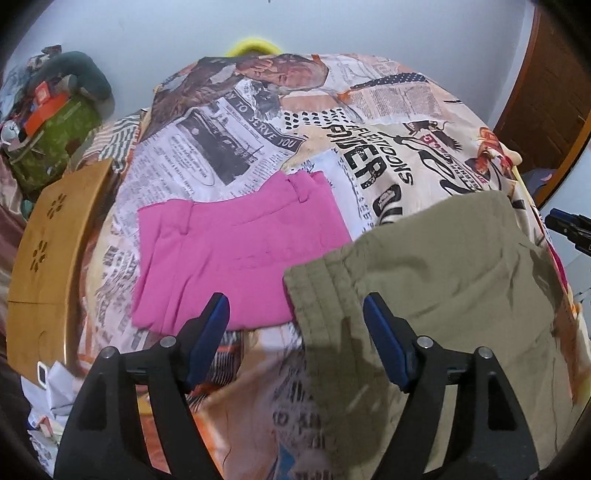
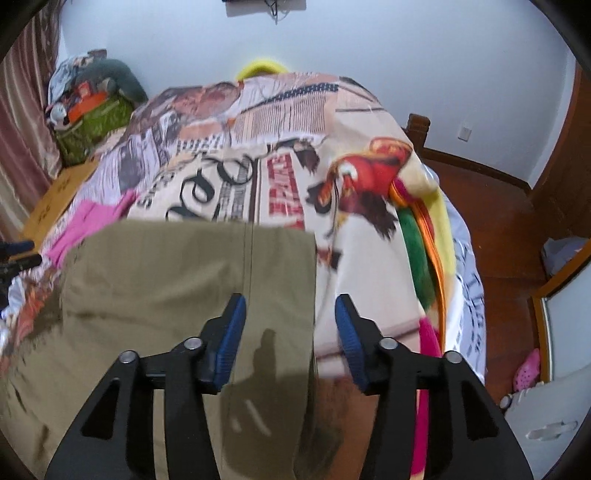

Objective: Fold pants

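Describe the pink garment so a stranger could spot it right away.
Start at the bed with the newspaper-print cover. On it lie two garments side by side; the pink garment is the folded one nearer the wooden board, beyond the left claw. Its bright pink sets it apart from the larger khaki pants beside it.

Both views are fisheye, each mounted behind its gripper and looking forward and downward along the two fingers, close above a bed. The left wrist view frames the left gripper (image 1: 295, 314) at bottom centre and faces the bed's left portion, with the wooden panel (image 1: 48, 266) at the left edge. The right wrist view frames the right gripper (image 2: 290, 317) and faces the right portion and the floor (image 2: 495, 229). Both views share the khaki pants (image 1: 443, 266), the pink garment (image 1: 236, 254), the printed bedspread (image 1: 258, 129) and the back wall (image 1: 332, 26).
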### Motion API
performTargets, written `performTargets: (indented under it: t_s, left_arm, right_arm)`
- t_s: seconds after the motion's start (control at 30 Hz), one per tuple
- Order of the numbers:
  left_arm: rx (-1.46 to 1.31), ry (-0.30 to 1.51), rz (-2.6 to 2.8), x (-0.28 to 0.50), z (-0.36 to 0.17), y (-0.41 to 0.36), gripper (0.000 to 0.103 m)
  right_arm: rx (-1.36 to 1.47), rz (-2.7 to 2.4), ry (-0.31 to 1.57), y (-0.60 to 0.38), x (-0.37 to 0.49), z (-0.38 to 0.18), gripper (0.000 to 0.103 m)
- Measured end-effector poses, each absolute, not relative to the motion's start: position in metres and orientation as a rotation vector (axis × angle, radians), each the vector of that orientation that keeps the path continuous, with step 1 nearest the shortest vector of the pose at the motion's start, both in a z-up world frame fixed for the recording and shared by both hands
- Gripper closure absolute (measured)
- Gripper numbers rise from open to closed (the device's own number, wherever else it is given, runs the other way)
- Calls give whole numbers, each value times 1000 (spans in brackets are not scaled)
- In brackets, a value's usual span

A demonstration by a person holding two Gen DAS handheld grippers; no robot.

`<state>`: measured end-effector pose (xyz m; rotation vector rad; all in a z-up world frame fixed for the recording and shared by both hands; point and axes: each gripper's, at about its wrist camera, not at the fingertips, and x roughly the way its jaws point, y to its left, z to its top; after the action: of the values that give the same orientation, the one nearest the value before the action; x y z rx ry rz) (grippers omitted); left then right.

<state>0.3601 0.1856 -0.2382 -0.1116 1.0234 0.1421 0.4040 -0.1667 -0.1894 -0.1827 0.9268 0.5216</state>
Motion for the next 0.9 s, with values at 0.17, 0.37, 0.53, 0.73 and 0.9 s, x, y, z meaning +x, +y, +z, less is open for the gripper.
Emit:
performTargets:
  t_s: [0.17,0.37,0.53,0.73,0.9]
  left_arm:
    - [-156,1070,134,390,-256,190,27]
    - [-183,1108,150,410,-280,192,27]
    - [-190,1128,123,416,-293,186,24]
    - [-148,1121,116,419,-295,178,25]
    - [-92,1118,112,417,-290,171,44]
  right_arm:
    - [-176,517,953,-156,424,-205,56]
    - [-180,505,992,-143,456,-227,56]
    - [-190,516,1011,-135,471,-242,56]
    - [-166,535,996,-131,470,-241,88]
    - [-230,524,925,-123,456,-232,91]
